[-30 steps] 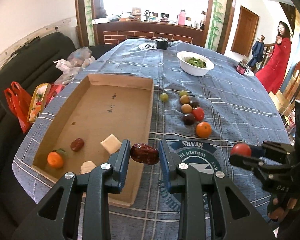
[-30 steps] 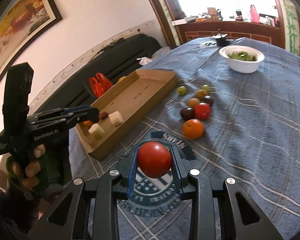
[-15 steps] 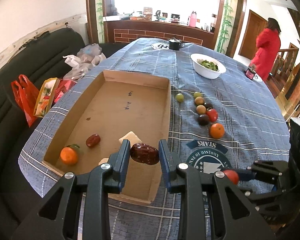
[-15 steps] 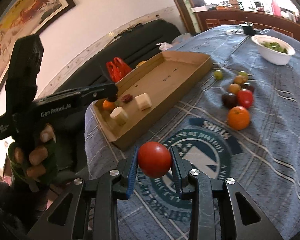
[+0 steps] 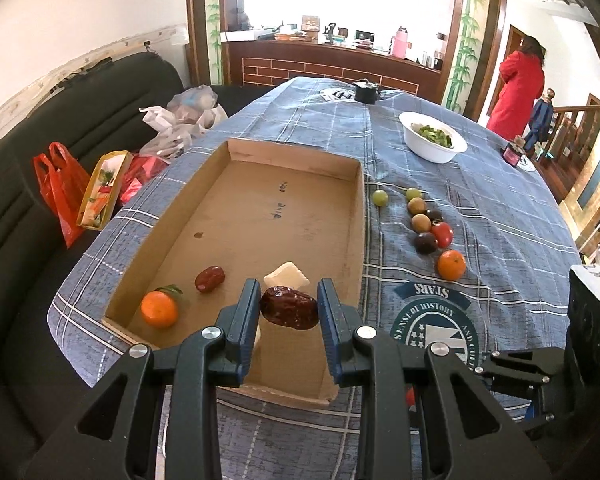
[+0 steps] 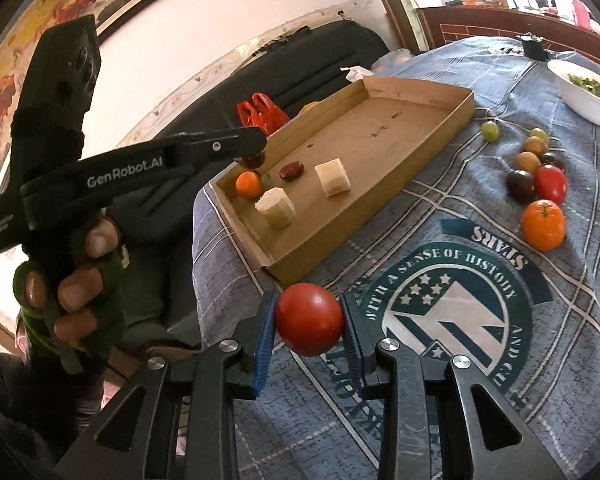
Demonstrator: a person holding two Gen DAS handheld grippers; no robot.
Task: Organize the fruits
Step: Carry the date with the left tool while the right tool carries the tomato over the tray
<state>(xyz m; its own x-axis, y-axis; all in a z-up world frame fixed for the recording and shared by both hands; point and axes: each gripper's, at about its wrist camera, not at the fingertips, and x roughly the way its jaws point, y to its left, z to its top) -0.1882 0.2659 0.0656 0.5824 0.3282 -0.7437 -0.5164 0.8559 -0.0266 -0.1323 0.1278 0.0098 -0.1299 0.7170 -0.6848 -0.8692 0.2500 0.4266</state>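
Carrying one fruit in each tool, you have the left gripper (image 5: 288, 312) pinching a wrinkled red date (image 5: 289, 308) above the near end of the cardboard tray (image 5: 356, 216), which is sensible since a mandarin (image 5: 159, 308), another date (image 5: 209, 279) and pale fruit chunks (image 5: 287, 276) already lie there. Your right gripper (image 6: 309, 322) is clamped on a red tomato (image 6: 309, 319) over the blue tablecloth (image 6: 480, 360), just short of the tray's near corner, probably waiting its turn. Unsorted fruit (image 5: 432, 226), including an orange (image 5: 451, 265), sits in a cluster right of the tray
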